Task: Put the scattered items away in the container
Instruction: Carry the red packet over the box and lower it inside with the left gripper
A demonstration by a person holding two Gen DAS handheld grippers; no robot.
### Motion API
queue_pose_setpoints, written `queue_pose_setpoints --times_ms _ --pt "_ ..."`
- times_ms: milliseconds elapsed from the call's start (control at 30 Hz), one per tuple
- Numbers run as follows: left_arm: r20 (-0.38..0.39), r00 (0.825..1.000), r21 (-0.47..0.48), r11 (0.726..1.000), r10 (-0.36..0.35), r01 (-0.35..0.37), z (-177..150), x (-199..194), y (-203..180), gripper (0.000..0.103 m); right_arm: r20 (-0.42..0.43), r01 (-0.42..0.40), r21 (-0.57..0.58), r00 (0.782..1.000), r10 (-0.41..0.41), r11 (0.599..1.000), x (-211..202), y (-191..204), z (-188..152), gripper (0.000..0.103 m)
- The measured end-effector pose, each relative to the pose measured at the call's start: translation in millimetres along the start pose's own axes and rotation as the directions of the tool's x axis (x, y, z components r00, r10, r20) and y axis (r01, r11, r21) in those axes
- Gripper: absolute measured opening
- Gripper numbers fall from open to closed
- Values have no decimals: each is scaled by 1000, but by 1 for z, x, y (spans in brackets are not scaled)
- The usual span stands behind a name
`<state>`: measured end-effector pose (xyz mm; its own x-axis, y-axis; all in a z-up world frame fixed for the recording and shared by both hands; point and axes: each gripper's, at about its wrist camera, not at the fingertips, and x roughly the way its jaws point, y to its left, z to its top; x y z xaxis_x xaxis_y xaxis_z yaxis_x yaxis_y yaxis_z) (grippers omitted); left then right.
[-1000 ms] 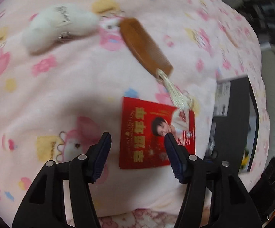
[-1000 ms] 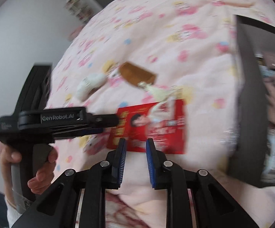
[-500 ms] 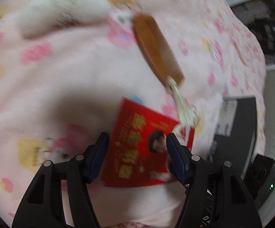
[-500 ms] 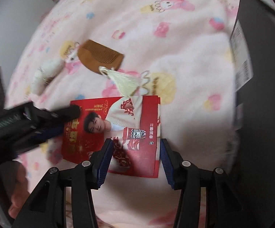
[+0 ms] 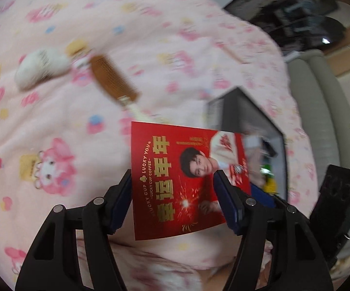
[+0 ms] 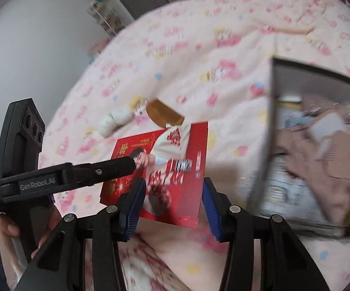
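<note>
Through the left wrist camera, my left gripper (image 5: 173, 177) has the red card (image 5: 187, 177) in its gap. The card is a stiff, glossy rectangle. It carries large gold Chinese characters, "LUCKY YOU" and "LUCKY CUP COFFEE" in small gold print, and a printed portrait. Its left edge crosses in front of my left finger, and my right finger lies over its face. These fingers have just drawn in a little. I cannot tell whether they are truly clamping the card. The card hangs clear of the pink fleece bedspread (image 5: 53, 121), and its far right corner overlaps the black container (image 5: 247, 111). That container is a straight-walled box with a white label I cannot read. Far left lie a wooden comb (image 5: 113, 82) with a cream tassel and a white fluffy thing (image 5: 41, 70), with open bedspread around them.

Through the right wrist camera, my right gripper (image 6: 172, 186) straddles the card's near end. Its right edge meets my right finger, and the card runs on past my left finger. These fingers have also just narrowed. I cannot tell whether they are gripping. My other gripper reaches in from the left, marked "GenRobot.AI", with my hand (image 6: 7, 228) on its handle and its tip on the card. The container's wall stands just right of the card, and the box is crowded with blurred packets.
</note>
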<state>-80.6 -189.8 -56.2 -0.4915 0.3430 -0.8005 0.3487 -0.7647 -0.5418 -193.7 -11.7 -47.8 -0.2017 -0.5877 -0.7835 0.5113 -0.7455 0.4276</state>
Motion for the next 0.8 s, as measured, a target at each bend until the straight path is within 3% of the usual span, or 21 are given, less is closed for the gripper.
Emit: queue_pose_setpoints --times_ms 167,233,433,567,667,800 --pt "28 999 160 986 -39 34 -7 0 -89 66 76 53 19 996 -54 998 -49 -42 -3 43" --pt "13 995 204 974 -103 98 -7 14 -119 67 94 105 26 990 -107 994 -62 -66 4 43" --pt "-64 983 238 954 -173 184 -4 73 -182 67 143 99 122 983 -116 988 -105 -154 12 43" --pt "-116 983 271 947 -144 171 -3 122 -218 67 135 43 290 987 -86 956 -103 -216 8 43" --pt "-153 983 288 946 -106 147 -4 155 -238 67 97 134 307 981 -171 942 -100 -235 6 43" --pt "-187 982 321 944 -20 81 -4 192 -253 67 93 259 290 951 -296 921 -101 -240 9 43"
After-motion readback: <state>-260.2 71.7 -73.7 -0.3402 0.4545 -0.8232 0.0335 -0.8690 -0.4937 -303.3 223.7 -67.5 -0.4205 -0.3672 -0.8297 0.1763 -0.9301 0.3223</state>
